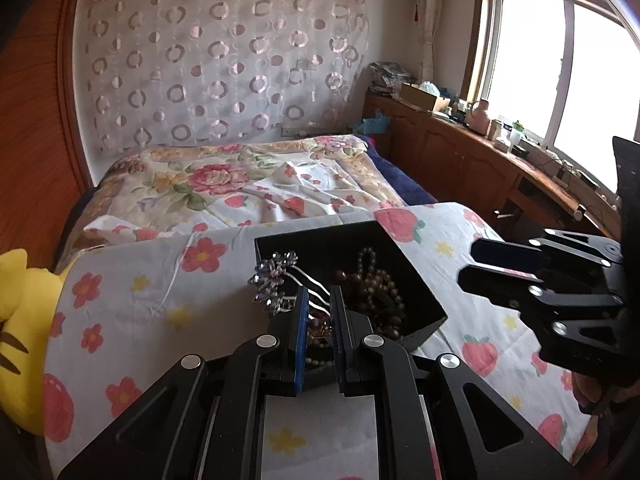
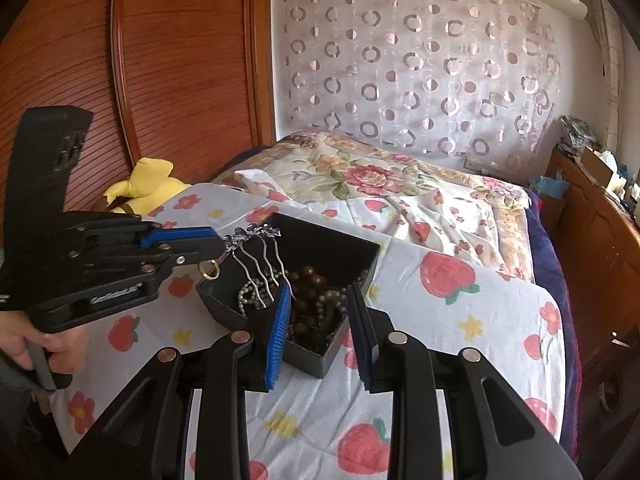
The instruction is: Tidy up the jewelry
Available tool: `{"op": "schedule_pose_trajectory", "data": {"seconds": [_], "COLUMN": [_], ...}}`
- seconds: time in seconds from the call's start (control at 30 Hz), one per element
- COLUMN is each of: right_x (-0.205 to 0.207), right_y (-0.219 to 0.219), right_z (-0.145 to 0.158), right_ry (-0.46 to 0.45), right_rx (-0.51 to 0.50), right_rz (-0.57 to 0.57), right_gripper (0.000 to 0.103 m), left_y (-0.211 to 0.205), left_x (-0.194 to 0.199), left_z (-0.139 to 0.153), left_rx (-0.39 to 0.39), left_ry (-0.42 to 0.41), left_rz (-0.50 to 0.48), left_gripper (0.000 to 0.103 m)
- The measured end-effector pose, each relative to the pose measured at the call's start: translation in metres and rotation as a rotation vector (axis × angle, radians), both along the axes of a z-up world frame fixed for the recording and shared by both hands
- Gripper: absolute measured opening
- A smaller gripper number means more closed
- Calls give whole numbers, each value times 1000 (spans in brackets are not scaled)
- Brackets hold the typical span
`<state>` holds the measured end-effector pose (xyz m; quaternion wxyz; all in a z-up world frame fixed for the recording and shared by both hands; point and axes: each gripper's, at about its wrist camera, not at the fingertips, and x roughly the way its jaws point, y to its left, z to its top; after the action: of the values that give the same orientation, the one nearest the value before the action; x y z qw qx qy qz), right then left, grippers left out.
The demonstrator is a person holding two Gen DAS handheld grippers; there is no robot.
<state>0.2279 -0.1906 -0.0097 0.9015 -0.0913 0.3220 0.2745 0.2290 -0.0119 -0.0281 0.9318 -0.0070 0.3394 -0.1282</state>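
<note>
We see a bed (image 2: 552,240) with a flat panel on its near part, wrapped in a white sheet (image 2: 460,312) printed with strawberries and flowers. A black open box (image 2: 320,240) stands on that sheet. Behind it lies a rumpled floral quilt (image 1: 224,184), and a yellow plush toy (image 2: 148,184) rests beside the sheet.

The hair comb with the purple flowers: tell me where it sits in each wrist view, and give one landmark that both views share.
Left wrist view: the hair comb is just below centre, flowers to the left, prongs running between the left gripper fingers.
Right wrist view: left of centre, its flower end at the left gripper, prongs hanging over the box.
Shared landmark: the black box of bead necklaces on the flowered sheet.
</note>
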Motion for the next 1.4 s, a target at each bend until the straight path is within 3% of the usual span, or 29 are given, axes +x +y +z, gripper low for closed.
{"op": "schedule_pose_trajectory", "data": {"seconds": [0.1,0.17,0.4,0.57,0.67,1.0,1.13,1.4], "right_x": [-3,-4,-17,-35,-47,-103,-128,-154], "right_y": [-3,-3,-5,-8,-13,-26,-34,-51], "right_z": [0,1,4,9,15,43,46,38], "right_ry": [-4,-6,-25,-47,-66,-203,-246,-242], "right_rx": [5,8,36,60,88,137,158,185], "right_rz": [-1,-1,-4,-18,-42,-130,-159,-249], "right_gripper": [32,32,32,33,49,98,100,101], "left_y": [-2,-4,-1,1,5,8,13,24], "left_x": [4,6,-9,-37,-57,-118,-143,-177], "left_z": [1,2,10,21,30,49,53,52], "left_rx": [2,5,23,46,49,67,71,86], "left_ry": [1,-4,-59,-134,-187,-262,-293,-310], "left_rz": [8,15,47,85,108,147,182,244], "left_gripper": [16,31,58,86,95,95,95,95]}}
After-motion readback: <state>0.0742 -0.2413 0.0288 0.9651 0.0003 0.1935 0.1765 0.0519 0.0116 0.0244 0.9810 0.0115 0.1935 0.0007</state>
